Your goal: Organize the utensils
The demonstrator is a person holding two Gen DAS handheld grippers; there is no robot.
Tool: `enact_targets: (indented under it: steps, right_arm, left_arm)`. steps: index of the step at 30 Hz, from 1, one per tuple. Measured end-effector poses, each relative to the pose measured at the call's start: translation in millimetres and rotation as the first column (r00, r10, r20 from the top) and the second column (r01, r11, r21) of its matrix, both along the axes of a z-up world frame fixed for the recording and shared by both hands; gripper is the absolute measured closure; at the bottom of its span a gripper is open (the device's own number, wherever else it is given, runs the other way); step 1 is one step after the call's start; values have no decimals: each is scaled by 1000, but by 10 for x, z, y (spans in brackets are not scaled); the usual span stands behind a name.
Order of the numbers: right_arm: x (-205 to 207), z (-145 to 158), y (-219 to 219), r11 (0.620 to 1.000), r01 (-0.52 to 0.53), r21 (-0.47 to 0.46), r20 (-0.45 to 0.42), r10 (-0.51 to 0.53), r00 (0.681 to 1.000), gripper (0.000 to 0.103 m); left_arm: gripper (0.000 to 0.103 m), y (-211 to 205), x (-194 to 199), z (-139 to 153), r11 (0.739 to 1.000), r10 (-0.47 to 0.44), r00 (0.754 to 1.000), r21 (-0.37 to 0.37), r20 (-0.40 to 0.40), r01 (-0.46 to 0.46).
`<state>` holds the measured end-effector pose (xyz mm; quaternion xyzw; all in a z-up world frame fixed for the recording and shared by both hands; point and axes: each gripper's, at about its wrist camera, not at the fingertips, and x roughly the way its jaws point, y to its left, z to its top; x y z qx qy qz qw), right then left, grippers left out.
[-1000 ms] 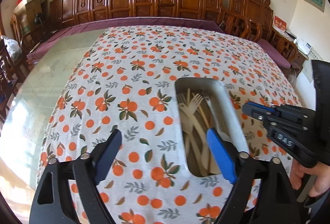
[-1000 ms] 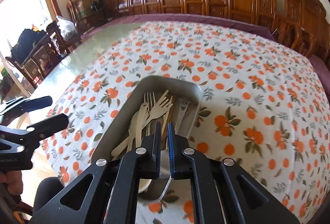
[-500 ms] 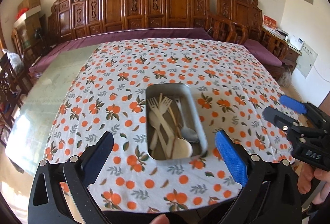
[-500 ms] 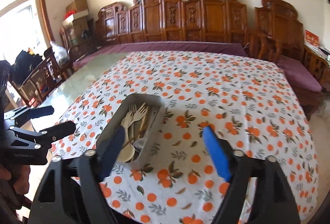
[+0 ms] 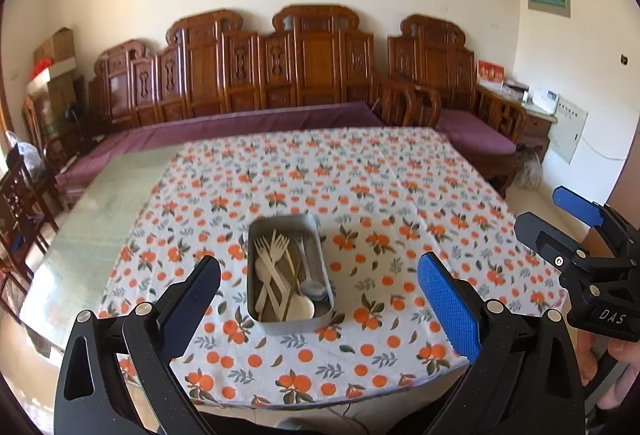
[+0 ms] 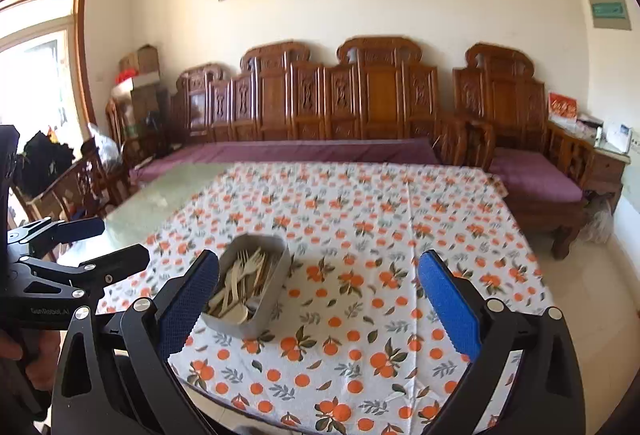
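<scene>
A grey metal tray [image 5: 322, 255] [image 6: 276, 277] sits on the orange-print tablecloth [image 5: 400, 203] near the table's front edge. In it lie several wooden forks [image 5: 272, 251], wooden spoons [image 5: 300, 305], sticks and a metal spoon [image 5: 312, 287]; the utensils also show in the right wrist view [image 6: 240, 283]. My left gripper [image 5: 320, 307] is open and empty, held back from the table in front of the tray. My right gripper [image 6: 318, 303] is open and empty, back from the table, to the tray's right. It also shows at the right of the left wrist view [image 5: 560, 223].
Bare glass tabletop [image 5: 108, 211] lies left of the cloth. A carved wooden bench with purple cushions [image 5: 280, 123] runs behind the table. Wooden chairs [image 6: 80, 187] stand at the left. A side cabinet [image 5: 536, 119] is at the far right.
Both grippers have pulled back and up from the tray. The right gripper, shut one second ago over the tray, has opened. The utensils stay in the tray.
</scene>
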<state>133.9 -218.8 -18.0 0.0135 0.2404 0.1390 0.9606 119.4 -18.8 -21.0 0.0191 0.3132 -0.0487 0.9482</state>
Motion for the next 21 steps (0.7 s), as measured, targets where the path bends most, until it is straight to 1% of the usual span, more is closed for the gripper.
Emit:
enact_targets:
  steps: [6,9,13,21]
  right_arm:
    - [-244,321,-57,999,32,1,87,-32,996,3]
    - [-323,407,-81,999,47,7,113,-48,992,3]
    - [-404,469,-72,998,58,-1,136,-58,989,3]
    - [-454,503,-61,998,61,-6,146,-60,987,3]
  left_arm:
    - [8,1,-217,272,1000,18,997,-8,73,-17]
    - [8,24,-297,358,1000,29,995,-13,99,-28]
    - [8,46,-380,432,999,47,991,-14,126,-45]
    - [8,64,-413,449,998,54,989,-23,134,-51]
